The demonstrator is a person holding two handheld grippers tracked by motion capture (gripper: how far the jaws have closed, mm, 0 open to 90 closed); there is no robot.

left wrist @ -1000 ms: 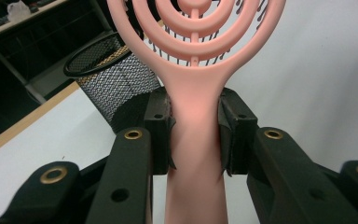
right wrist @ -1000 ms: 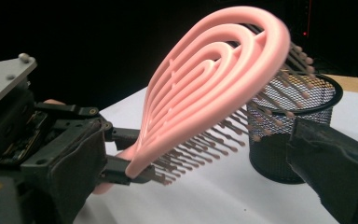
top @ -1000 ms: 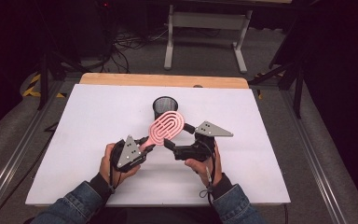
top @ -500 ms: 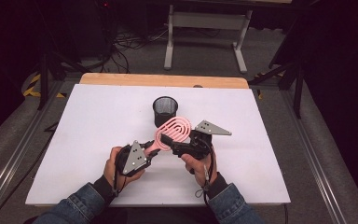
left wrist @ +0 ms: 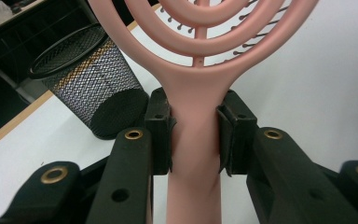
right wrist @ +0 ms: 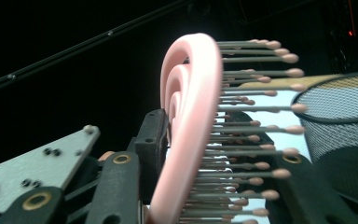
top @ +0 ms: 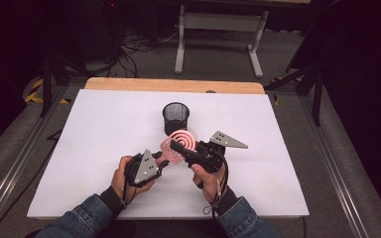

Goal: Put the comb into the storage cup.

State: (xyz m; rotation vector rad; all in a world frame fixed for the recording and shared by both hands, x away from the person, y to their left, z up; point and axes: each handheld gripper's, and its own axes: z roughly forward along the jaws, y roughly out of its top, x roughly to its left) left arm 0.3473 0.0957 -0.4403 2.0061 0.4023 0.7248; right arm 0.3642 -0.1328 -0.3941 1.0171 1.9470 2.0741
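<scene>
Tool on the left (left wrist: 195, 140) has both jaws pressed flat against the neck of the pink brush (left wrist: 200, 70), a firm grip low on the handle. The right tool (right wrist: 205, 154) straddles the brush head edge-on: one jaw lies against the smooth back, the other is on the bristle side, and whether it has closed fully I cannot tell. The brush is held off the counter (top: 79, 148), just in front of the cup (top: 175, 117), the mesh pen holder standing near the counter's far middle.

Risks, as I judge them: with both tools on one stiff piece, any pull in different directions could twist the brush out of the left grip or bend the bristles (right wrist: 261, 121) under the right jaw. The head is close beside the cup, so a forward swing could knock the light cup over or push it toward the far edge.
</scene>
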